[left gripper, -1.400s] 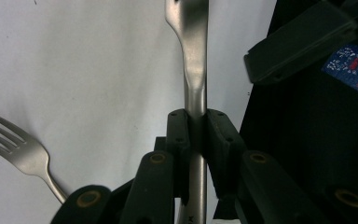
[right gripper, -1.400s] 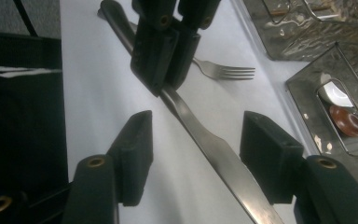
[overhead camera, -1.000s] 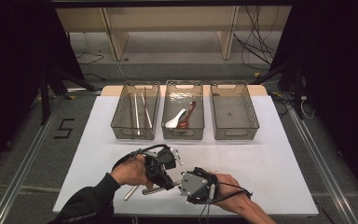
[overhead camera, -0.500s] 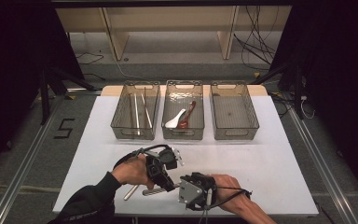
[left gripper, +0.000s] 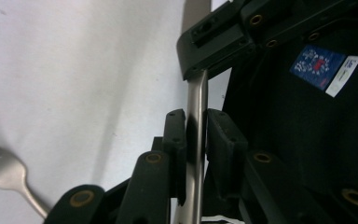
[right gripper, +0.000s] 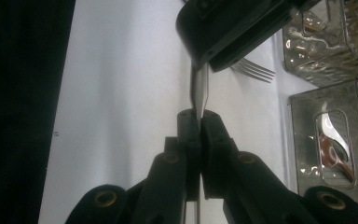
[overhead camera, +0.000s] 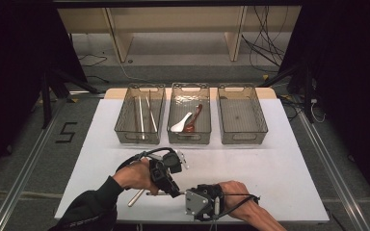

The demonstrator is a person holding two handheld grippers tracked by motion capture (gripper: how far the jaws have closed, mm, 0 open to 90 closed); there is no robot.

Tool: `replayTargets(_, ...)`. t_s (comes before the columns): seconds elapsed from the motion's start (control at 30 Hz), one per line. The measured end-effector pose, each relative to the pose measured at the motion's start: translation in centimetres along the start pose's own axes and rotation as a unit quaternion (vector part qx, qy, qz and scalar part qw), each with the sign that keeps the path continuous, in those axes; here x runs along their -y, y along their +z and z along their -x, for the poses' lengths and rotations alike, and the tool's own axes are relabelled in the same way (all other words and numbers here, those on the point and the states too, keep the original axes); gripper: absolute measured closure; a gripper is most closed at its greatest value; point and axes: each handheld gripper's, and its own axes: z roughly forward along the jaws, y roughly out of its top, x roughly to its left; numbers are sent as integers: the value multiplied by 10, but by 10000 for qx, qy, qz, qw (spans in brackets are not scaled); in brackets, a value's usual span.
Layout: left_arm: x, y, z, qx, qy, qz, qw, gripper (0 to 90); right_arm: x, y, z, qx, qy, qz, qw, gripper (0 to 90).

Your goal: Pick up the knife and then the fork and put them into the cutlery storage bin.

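A metal knife (overhead camera: 160, 194) hangs level just above the white table (overhead camera: 279, 168), near its front edge. My left gripper (overhead camera: 176, 191) is shut on the knife's rounded handle (left gripper: 196, 93). Facing it from the right, my right gripper (overhead camera: 187, 195) is shut on the thin blade (right gripper: 199, 91). In the left gripper view the jaws (left gripper: 196, 116) press on both sides of the handle, with the right gripper's black body just beyond. In the right gripper view my jaws (right gripper: 198, 114) pinch the blade edge-on. A metal fork (overhead camera: 136, 197) lies on the table beside the left hand, its tines (right gripper: 254, 70) showing behind the left gripper.
Three clear bins stand in a row at the back. The left bin (overhead camera: 125, 130) holds chopsticks, the middle one (overhead camera: 189, 139) a white spoon and a brown spoon, the right one (overhead camera: 243, 137) nothing. The table's front edge lies right below both hands.
My right gripper has drifted slightly left and toward the front edge, closing in on the left gripper. The left hand has barely moved.
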Motion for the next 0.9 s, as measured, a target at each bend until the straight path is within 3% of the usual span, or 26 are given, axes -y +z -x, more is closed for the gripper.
replayTargets(0.13,6,-15,-5,-153,-144,258,9994,642,4,0,1,-41,-120,-110,9999,891)
replayTargets(0.23,11,-22,-8,-269,-249,396,9985,581,6,-1,2,-26,82,-49,10000,891)
replayTargets(0.3,14,-27,-11,-390,-316,515,9974,506,8,-2,4,20,164,-72,9998,891)
replayTargets(0.4,18,-36,-14,-569,-508,773,9941,428,13,-4,10,65,99,-169,9998,891)
replayTargets(0.43,18,-37,-14,-643,-563,872,9925,401,14,-4,8,81,374,-132,9992,891)
replayTargets(0.53,19,-42,-16,-898,-667,1144,9871,345,19,-6,11,75,453,-167,9988,891)
replayTargets(0.67,23,-50,-19,-1065,-788,1390,9814,310,24,-7,15,87,571,-209,9981,891)
replayTargets(0.9,40,-62,-24,-1512,-1092,1800,9658,245,42,-11,26,294,853,-355,9953,890)
